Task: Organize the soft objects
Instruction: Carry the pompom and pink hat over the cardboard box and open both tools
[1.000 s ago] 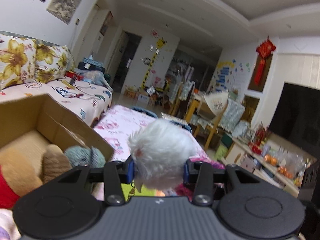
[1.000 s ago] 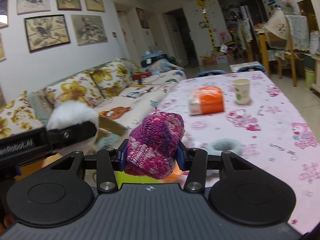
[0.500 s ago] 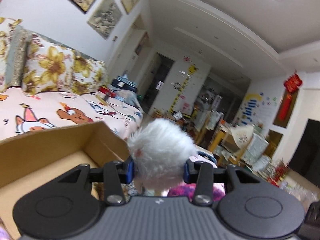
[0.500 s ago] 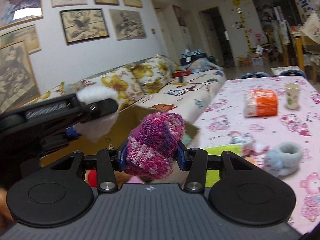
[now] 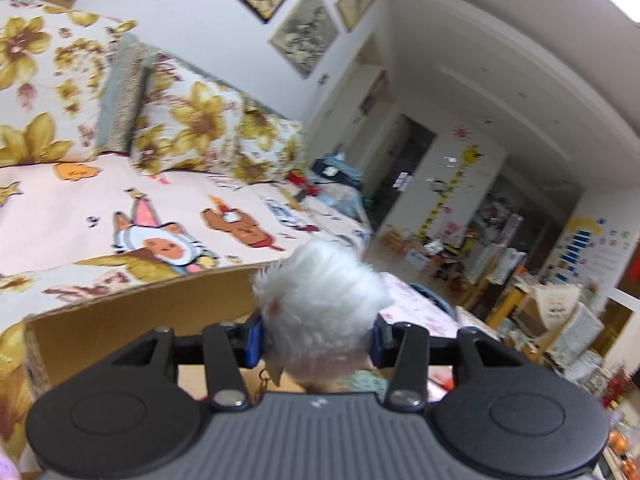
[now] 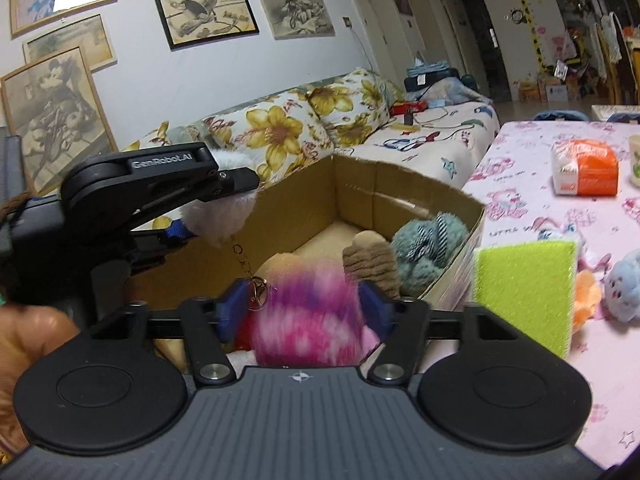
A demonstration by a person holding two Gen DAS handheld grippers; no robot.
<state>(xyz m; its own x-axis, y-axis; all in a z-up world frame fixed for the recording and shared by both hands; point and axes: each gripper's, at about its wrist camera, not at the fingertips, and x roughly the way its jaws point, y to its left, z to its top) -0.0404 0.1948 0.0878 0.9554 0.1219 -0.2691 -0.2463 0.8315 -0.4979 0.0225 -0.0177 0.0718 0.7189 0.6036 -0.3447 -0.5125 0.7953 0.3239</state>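
Fluffy white pompom (image 5: 320, 304), rectangular cardboard box (image 6: 400, 200)

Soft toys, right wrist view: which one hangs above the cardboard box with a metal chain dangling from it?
The white fluffy pompom, held in the left tongs. The pink knitted ball lies between the opening right tongs; the grey-blue plush sits inside the box.

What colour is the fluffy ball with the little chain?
White. The fluffy pom-pom keychain shows best in the left wrist view, between the left gripper's pads.
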